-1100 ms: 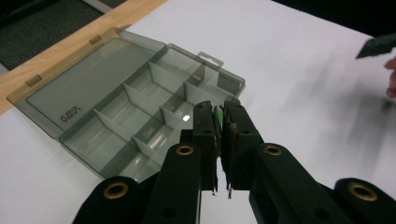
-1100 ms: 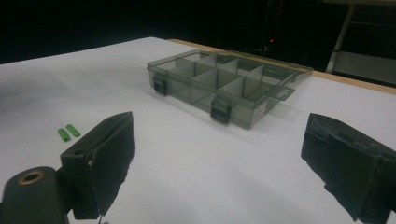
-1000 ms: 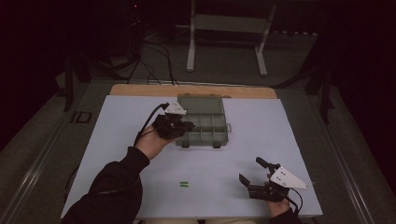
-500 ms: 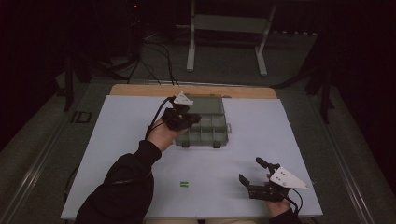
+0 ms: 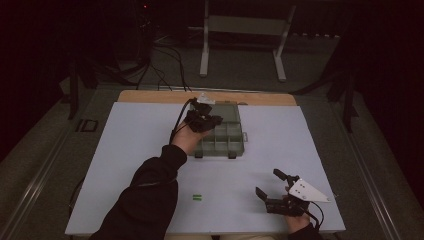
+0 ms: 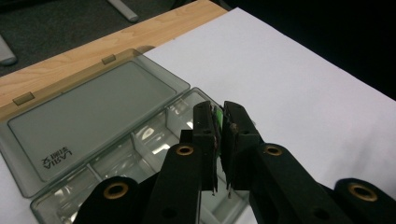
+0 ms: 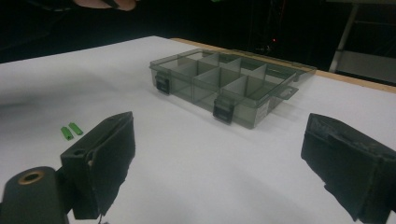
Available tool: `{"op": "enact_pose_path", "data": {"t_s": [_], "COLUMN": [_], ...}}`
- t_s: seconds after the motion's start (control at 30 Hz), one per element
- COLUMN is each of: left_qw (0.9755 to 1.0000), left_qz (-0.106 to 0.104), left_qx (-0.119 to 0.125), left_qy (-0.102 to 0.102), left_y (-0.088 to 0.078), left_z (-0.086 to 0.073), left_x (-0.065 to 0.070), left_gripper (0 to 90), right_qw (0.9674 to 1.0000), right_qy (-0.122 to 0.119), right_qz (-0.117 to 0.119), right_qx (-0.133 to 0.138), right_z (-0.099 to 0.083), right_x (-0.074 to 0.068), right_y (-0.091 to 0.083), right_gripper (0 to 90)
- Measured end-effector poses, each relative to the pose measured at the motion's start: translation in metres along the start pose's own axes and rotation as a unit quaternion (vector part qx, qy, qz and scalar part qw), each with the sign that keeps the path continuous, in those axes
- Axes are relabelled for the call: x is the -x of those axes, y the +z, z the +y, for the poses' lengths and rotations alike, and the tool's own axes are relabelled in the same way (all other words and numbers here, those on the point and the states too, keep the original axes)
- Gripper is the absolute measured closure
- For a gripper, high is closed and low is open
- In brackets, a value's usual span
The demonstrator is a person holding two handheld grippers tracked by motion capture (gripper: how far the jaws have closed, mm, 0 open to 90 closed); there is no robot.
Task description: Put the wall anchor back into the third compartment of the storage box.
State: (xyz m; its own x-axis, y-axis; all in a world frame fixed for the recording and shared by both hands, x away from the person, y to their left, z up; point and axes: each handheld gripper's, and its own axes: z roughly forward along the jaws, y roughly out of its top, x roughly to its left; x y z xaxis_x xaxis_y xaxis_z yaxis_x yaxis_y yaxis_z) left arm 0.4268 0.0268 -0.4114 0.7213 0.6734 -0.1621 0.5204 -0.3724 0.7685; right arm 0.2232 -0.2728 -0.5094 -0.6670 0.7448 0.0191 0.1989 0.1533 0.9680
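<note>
My left gripper (image 6: 218,140) has its jaws pinched on a green bit (image 6: 217,115), with the box (image 6: 154,135) just under them. My right gripper (image 5: 274,191) has its jaws wide open with nothing in them, the box well ahead.

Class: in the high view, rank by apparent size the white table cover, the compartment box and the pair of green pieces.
1. white table cover
2. compartment box
3. green pieces

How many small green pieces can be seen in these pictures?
3. Two green pieces lie side by side on the white sheet, near the table's front edge. A third green piece is pinched in the left tongs over the open compartment box. The box may hide more.
</note>
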Motion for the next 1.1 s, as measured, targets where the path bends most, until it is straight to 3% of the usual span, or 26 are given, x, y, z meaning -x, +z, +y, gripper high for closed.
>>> {"op": "enact_pose_path", "data": {"t_s": [0.27, 0.43, 0.67, 0.97, 1.1], "left_qw": [0.9998, 0.9989, 0.9965, 0.9932, 0.9925], "left_qz": [0.008, 0.021, 0.050, 0.052, 0.055], "left_qx": [0.003, 0.002, -0.042, -0.084, -0.090], "left_qy": [-0.020, -0.042, -0.052, -0.062, -0.061], "left_y": [0.025, 0.039, 0.064, 0.082, 0.083], "left_z": [0.005, 0.006, -0.001, -0.014, -0.016], "left_x": [-0.004, -0.009, -0.012, -0.015, -0.015], "left_gripper": [83.1, 83.1, 83.0, 83.0, 83.0], "right_qw": [1.0000, 1.0000, 1.0000, 1.0000, 1.0000], "right_qy": [0.001, 0.001, 0.002, 0.003, 0.004], "right_qz": [0.004, 0.006, 0.007, 0.008, 0.007], "right_qx": [-0.001, -0.001, -0.001, -0.004, -0.005], "right_z": [0.000, 0.000, 0.000, -0.001, -0.001], "right_x": [0.000, 0.000, 0.000, 0.000, 0.000], "right_y": [0.000, 0.000, 0.000, 0.001, 0.001], "right_gripper": [9.9, 9.8, 9.9, 9.9, 9.9]}}
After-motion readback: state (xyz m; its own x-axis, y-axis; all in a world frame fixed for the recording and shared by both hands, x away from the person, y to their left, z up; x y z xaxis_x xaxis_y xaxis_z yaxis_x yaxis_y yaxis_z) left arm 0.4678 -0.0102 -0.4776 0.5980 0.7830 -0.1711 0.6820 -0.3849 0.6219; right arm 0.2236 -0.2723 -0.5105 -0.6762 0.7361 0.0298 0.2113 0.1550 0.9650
